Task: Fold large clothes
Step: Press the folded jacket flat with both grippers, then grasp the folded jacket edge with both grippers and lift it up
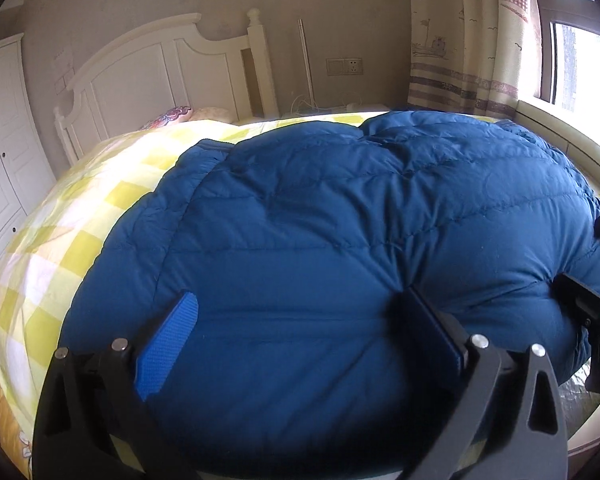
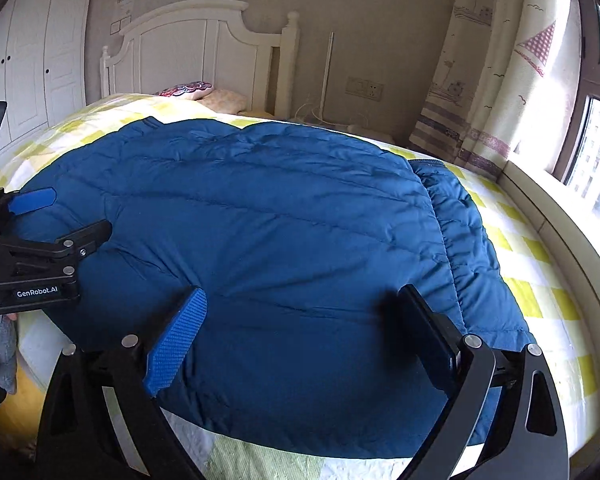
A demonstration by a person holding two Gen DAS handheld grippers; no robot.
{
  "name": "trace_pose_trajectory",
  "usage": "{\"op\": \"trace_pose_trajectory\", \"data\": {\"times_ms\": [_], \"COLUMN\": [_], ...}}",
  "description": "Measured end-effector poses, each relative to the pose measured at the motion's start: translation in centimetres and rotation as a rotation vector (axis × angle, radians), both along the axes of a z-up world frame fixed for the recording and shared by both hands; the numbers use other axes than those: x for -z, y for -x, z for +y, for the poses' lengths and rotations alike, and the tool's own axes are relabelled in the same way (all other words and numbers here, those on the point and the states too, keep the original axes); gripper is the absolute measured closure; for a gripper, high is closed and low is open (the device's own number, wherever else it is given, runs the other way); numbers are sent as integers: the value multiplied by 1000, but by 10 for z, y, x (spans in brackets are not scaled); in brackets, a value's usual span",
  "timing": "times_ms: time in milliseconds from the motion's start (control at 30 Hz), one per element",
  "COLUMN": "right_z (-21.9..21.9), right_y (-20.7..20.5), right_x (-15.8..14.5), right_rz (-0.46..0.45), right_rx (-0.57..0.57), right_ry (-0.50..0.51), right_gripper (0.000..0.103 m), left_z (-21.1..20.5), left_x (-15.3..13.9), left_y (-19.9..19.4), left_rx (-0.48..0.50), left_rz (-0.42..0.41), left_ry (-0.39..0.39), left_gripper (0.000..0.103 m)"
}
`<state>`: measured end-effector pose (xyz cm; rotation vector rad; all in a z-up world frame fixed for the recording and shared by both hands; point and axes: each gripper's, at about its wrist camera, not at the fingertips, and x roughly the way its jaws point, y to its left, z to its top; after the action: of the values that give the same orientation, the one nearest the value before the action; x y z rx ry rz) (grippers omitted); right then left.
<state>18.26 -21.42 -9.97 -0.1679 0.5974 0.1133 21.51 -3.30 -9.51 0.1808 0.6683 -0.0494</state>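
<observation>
You've got the bed (image 2: 548,280) with its yellow-check cover, and the blue down jacket (image 2: 260,240) lying flat across it, quilted and puffy, the elastic hem bunched on the window side. Looks like you're between folds: both tools hover over its near edge gripping nothing. Left gripper (image 1: 304,336) is spread wide, right gripper (image 2: 300,332) too. Next you'll need to pinch an edge on each side and bring it over.

Deep blue quilted jacket (image 1: 340,220) on a bedsheet (image 1: 100,184) checked in yellow and white. White headboard (image 1: 160,68) and wardrobe (image 1: 0,128). Beige wall. Cream curtain (image 1: 480,40) printed with boats, striped purplish-grey low down. Black grippers, blue textured pads (image 2: 178,334).
</observation>
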Motion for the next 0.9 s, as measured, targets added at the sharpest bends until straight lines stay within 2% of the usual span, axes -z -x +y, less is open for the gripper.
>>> {"op": "trace_pose_trajectory", "data": {"times_ms": [300,400,533,567,633,667,733,833,900], "right_z": [-9,-7,-5,-9,-26,-39,-69,-96,-125], "right_y": [-5,-3,15,16,13,9,6,20,40], "right_x": [1,-7,-21,-22,-18,-13,-5,-9,-12], "right_rz": [22,39,-19,-23,-1,22,64,44,30], "right_rx": [-29,3,6,16,65,88,101,155,173], "right_ry": [-26,-16,-2,-6,-27,-64,-217,-302,-473], "right_gripper": [8,9,9,9,9,8,8,8,8], "left_z": [5,9,38,50,79,91,102,105,106], "left_x": [3,-4,-18,-16,-8,-5,-3,-2,0], "left_y": [-3,4,34,35,28,28,26,19,18], "left_rx": [20,16,-74,-98,-120,-111,-97,-96,-91], "left_rz": [16,17,-93,-82,-5,8,36,73,77], "left_ry": [8,26,33,44,100,142,175,206,211], "left_gripper": [2,2,2,2,2,2,2,2,2]}}
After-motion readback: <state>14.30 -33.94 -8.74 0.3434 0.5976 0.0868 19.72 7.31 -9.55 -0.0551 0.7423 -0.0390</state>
